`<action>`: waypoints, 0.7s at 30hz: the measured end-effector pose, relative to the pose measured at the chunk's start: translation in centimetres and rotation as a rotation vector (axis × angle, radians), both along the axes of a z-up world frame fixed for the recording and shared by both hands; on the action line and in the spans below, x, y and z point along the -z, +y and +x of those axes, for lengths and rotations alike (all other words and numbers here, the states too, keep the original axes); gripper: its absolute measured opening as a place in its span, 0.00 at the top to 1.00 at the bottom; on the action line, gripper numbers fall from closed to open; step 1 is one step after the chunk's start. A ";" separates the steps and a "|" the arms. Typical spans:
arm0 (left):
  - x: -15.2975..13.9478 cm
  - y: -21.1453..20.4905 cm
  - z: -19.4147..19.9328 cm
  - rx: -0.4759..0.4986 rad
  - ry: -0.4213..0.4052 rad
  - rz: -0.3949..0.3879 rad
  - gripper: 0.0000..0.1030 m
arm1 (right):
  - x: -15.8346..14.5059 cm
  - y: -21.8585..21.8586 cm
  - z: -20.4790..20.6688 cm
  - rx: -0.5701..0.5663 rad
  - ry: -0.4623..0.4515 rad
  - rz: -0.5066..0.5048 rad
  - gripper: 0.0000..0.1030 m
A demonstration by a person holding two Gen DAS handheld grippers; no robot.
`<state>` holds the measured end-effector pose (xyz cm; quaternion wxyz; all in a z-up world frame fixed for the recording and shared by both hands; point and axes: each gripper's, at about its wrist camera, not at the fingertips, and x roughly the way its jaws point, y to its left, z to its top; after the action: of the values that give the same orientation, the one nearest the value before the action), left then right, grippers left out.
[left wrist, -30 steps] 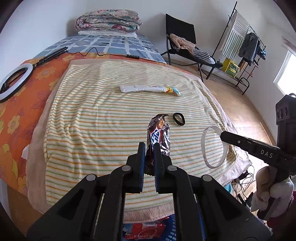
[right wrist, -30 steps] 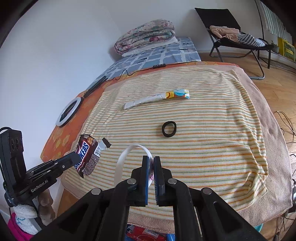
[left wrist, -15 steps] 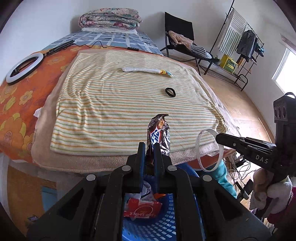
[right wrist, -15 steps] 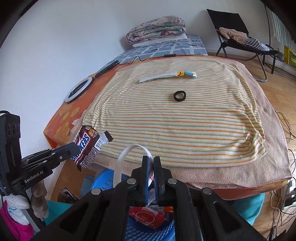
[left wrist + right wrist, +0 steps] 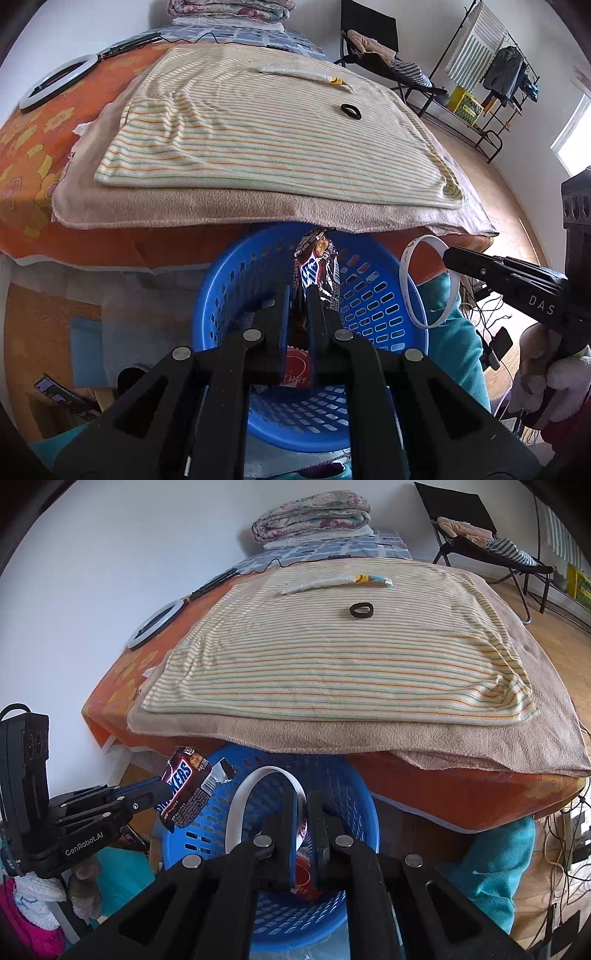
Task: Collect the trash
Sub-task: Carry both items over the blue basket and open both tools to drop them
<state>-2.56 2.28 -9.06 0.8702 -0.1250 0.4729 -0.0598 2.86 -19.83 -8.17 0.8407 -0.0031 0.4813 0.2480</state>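
- Wrapper (image 5: 317, 266), a Snickers one, is pinched at its lower end in the left hand-held gripper (image 5: 297, 295); its long axis runs straight out along the fingers, torn end pointing up toward the bed edge.
- In the right wrist view the same wrapper (image 5: 187, 789) tilts up and to the right from the left hand-held gripper (image 5: 157, 792), hanging over the left rim of the basket (image 5: 354, 812).
- Left jaws are clamped tight on the wrapper, only a thin gap showing between them.
- Ring (image 5: 243, 805), a white strip curled into a loop, is nipped by the right hand-held gripper (image 5: 302, 805); the loop stands on edge, arching up and left from the fingers.
- From the left wrist view the ring (image 5: 410, 284) hangs off the tip of the right hand-held gripper (image 5: 452, 258), just over the right rim of the blue basket (image 5: 384, 306).
- Right jaws are closed on the ring.
- Basket sits on the floor below the foot of the bed (image 5: 443, 805), partly under the overhanging blanket (image 5: 369, 734); a red packet (image 5: 297, 367) lies at its bottom.
- Up on the striped towel (image 5: 332, 664): a black band (image 5: 361, 610) near the middle, and beyond it a long tube (image 5: 336, 582) lying crosswise, coloured end to the right.
- A ring light (image 5: 155, 626) rests on the orange sheet at the left.
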 end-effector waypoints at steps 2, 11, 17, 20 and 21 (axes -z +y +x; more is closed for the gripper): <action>0.7 -0.2 -0.3 0.002 0.016 0.004 0.94 | 0.5 0.1 -0.4 -0.001 0.008 -0.007 0.97; 2.4 -0.4 -0.6 0.002 0.057 0.024 0.94 | 2.6 0.2 -1.3 0.001 0.052 -0.017 0.97; 3.3 -0.7 -0.6 0.009 0.083 0.042 0.94 | 3.5 0.3 -1.4 0.003 0.076 -0.020 0.93; 3.6 -0.6 -0.5 0.005 0.091 0.048 0.94 | 3.8 0.5 -1.4 0.000 0.082 -0.024 0.93; 3.7 -0.6 -0.5 0.004 0.095 0.048 0.94 | 3.9 0.5 -1.4 -0.002 0.084 -0.025 0.93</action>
<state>-3.02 1.71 -12.77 0.8495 -0.1058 0.5151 -0.0440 1.47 -19.29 -12.02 0.8195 -0.0038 0.5191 0.2427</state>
